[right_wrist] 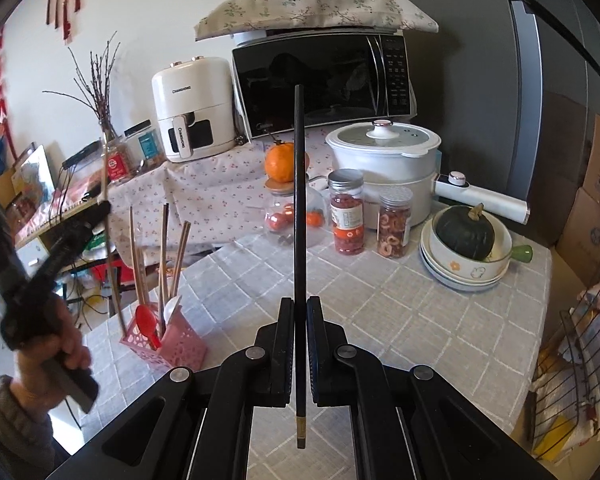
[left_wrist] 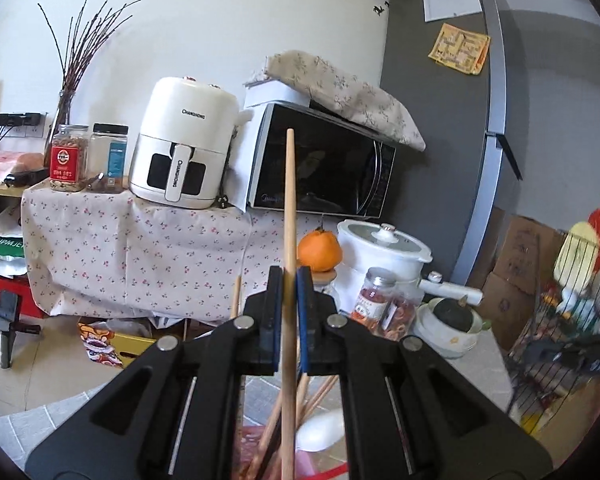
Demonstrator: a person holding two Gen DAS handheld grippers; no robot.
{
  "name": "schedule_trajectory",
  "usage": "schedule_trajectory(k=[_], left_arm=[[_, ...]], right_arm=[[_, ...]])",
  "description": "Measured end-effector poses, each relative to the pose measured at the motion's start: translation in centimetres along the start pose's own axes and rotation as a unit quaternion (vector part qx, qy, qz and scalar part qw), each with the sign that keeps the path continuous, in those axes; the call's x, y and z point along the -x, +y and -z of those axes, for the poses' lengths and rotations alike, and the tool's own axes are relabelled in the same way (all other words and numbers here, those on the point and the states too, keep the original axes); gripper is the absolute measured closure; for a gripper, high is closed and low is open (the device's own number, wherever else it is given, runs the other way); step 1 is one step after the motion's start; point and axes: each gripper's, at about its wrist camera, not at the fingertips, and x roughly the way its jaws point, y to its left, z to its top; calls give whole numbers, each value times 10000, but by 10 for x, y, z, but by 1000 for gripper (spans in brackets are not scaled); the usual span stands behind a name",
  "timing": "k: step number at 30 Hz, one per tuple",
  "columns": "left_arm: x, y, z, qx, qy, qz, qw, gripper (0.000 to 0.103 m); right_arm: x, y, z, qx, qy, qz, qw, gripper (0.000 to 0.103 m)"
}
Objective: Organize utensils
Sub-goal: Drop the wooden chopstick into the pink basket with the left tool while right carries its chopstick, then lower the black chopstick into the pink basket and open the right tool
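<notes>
Left tool (left_wrist: 289,280) pinches wooden chopstick (left_wrist: 289,200) — pink basket (right_wrist: 176,346) beneath.

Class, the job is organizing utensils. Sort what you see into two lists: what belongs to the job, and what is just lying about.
Job:
left tongs
wooden chopstick
right tongs
black chopstick
pink basket
red spoon

Lying about:
orange
squash
snack jars
white pot
microwave
air fryer

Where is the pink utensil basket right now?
In the right wrist view, the pink basket stands at the table's left edge, holding chopsticks and a red spoon, beside the left gripper.
</notes>
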Motion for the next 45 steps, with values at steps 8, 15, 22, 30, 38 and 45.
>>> schedule_trajectory(k=[8, 15, 22, 30, 38, 45], left_arm=[[-12, 9, 18, -124, 42, -282, 9995, 95], [-9, 8, 28, -311, 35, -485, 9983, 95], [1, 14, 31, -96, 270, -615, 9977, 95], [-10, 26, -7, 354, 1873, -1294, 9731, 54], [4, 61, 3, 480, 3470, -1418, 9259, 40], [3, 93, 26, 1404, 4037, -1091, 8975, 40]], right_arm=[[-4, 3, 0, 61, 19, -11, 10000, 97], [-5, 8, 0, 93, 16, -35, 9999, 97], [-6, 11, -1, 139, 11, -70, 9999, 97], [-9, 20, -3, 64, -39, -234, 9997, 97], [-12, 43, -9, -40, -318, -495, 9983, 97], [-12, 69, -24, -215, -825, -616, 9945, 97]])
